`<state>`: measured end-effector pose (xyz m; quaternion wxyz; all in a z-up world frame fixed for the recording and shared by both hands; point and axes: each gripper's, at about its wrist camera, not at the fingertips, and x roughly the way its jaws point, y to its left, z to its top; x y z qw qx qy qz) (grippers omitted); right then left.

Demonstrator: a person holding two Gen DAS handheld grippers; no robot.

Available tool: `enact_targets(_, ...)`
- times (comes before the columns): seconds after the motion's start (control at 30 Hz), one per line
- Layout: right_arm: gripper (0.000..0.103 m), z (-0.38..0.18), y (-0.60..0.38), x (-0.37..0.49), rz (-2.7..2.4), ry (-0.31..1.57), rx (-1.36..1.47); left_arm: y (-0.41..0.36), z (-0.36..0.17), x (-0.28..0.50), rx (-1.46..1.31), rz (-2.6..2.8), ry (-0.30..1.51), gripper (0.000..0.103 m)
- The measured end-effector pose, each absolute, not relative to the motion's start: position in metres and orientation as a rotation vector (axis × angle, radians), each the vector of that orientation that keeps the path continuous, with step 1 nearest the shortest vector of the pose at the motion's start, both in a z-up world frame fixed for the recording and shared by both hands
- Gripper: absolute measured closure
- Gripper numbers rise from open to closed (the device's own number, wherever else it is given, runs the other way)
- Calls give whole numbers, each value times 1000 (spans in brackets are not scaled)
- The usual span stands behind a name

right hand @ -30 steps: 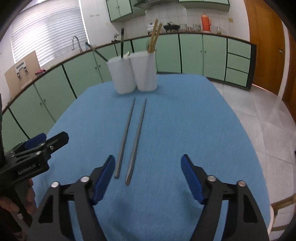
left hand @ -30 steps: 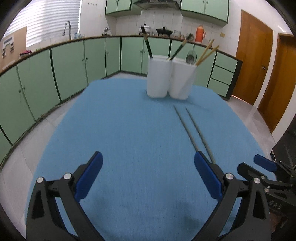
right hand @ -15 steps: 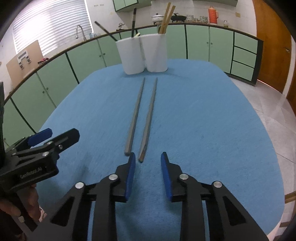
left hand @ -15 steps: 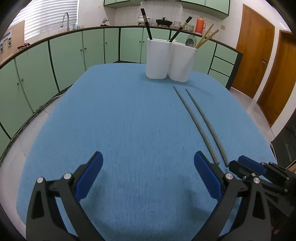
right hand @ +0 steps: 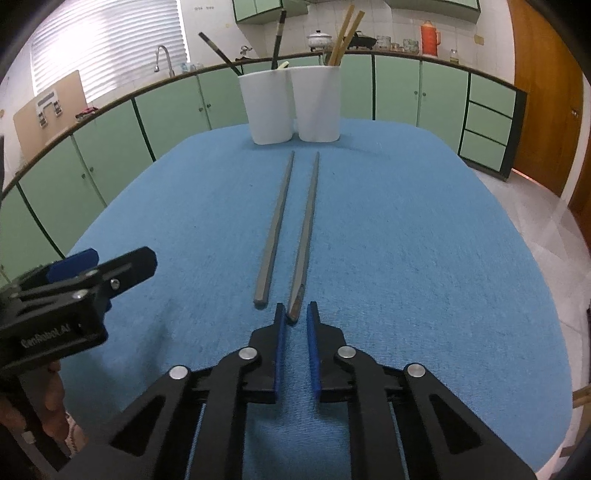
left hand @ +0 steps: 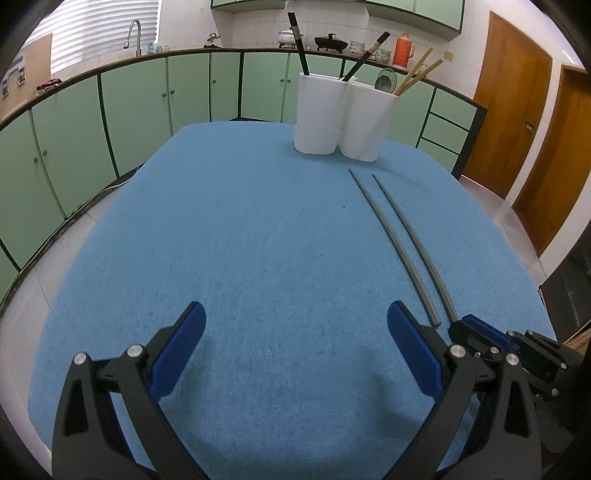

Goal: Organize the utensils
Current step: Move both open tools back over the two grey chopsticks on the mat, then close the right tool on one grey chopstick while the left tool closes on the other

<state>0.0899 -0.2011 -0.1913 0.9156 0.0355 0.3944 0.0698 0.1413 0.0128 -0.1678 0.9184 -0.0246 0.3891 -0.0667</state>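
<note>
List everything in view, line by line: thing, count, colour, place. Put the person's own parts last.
Grey chopsticks: two, grey, side by side on the cloth, pointing at the holder.
Utensil holder: one, white, two compartments, far end.
Dark chopsticks: two, black, left compartment.
Wooden chopsticks: two, tan, right compartment.
Tablecloth: one, blue.
Cabinets: green, behind.
Left gripper: black and blue, jaws wide.
Right gripper: jaws narrowed around the right chopstick's near end.
</note>
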Motion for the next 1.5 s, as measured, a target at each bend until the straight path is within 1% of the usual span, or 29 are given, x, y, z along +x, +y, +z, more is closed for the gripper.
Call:
enact_targets(0.1,97,-191,-199,90,146,808,62,13,-168,141,-49,-138,799,7)
enact_targets(0.27,98,-189,-204,91,131,804,78,9,-168,140,-47,-144,800,8)
enact_targets(0.5,98,-190,-238,96,35,812,142,-11,-167,139,-46,-177,804,8)
enact_targets(0.53,98,-190,-244,97,23,814,157,-16,-168,139,-51,-189,809,9)
enact_targets(0.57,98,-190,-249,97,18,816,168,-22,-169,139,-53,-203,814,11)
enact_targets(0.63,98,-191,-258,98,10,818,192,-33,-172,139,-48,-224,829,26)
enact_targets(0.87,98,-192,-272,98,34,821,239,-61,-186,143,-53,-287,860,30)
enact_targets(0.97,99,-193,-276,97,53,821,272,-68,-189,143,-39,-279,851,37)
enact_targets(1.03,98,-193,-278,97,53,819,277,-71,-191,144,-30,-271,846,48)
enact_targets(1.2,99,-193,-280,95,59,817,289,-78,-192,143,-27,-287,842,64)
enact_targets(1.3,98,-191,-278,95,63,815,288,-81,-193,142,-19,-285,841,82)
enact_targets(1.33,98,-191,-277,96,63,814,288,-81,-193,142,-20,-287,842,92)
enact_targets(1.37,98,-190,-277,96,64,812,286,-81,-193,143,-22,-294,847,95)
enact_targets(1.5,98,-185,-274,95,67,797,274,-79,-191,143,-30,-296,850,96)
